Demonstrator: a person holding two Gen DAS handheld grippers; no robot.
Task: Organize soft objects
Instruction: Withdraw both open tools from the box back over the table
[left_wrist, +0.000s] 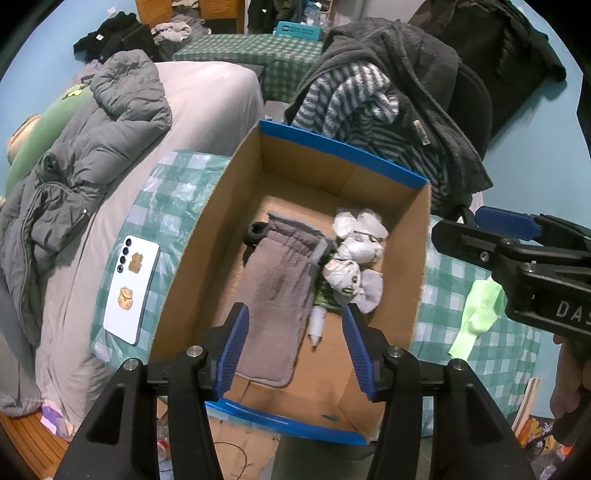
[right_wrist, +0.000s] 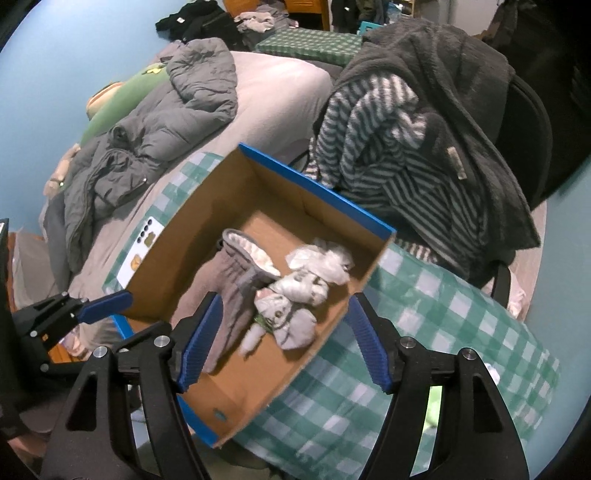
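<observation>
On a green-and-white checked cloth (right_wrist: 424, 332) spread over the edge of a bed, an open brown cardboard box with blue-taped rims (left_wrist: 207, 236) (right_wrist: 321, 325) holds the soft things: a long grey fleece pouch with a gathered top (left_wrist: 280, 291) (right_wrist: 232, 295) lies along its floor, and beside it, touching, sits a heap of crumpled white-and-grey cloth bundles (left_wrist: 351, 258) (right_wrist: 303, 291). A small white tube (left_wrist: 317, 325) pokes out beneath the heap. Left of the box, flat on the cloth, lies a white smartphone with gold cat stickers (left_wrist: 131, 291). A rumpled grey padded jacket (left_wrist: 74, 177) (right_wrist: 147, 140) sprawls across the bed further left. Behind the box, a dark fleece robe with a grey-striped lining (left_wrist: 399, 96) (right_wrist: 424, 122) is draped over a black chair, close against the box's far rim. A bright green scrap of cloth (left_wrist: 476, 314) rests on the checked cloth to the right.

The left gripper (left_wrist: 295, 354) hangs above the box's near end, its blue-padded jaws spread wide and holding nothing, the pouch showing between them. The right gripper (right_wrist: 284, 343) is poised over the box's right corner, jaws likewise apart and empty. Each tool appears at the edge of the other's view, angled inward toward the box.
</observation>
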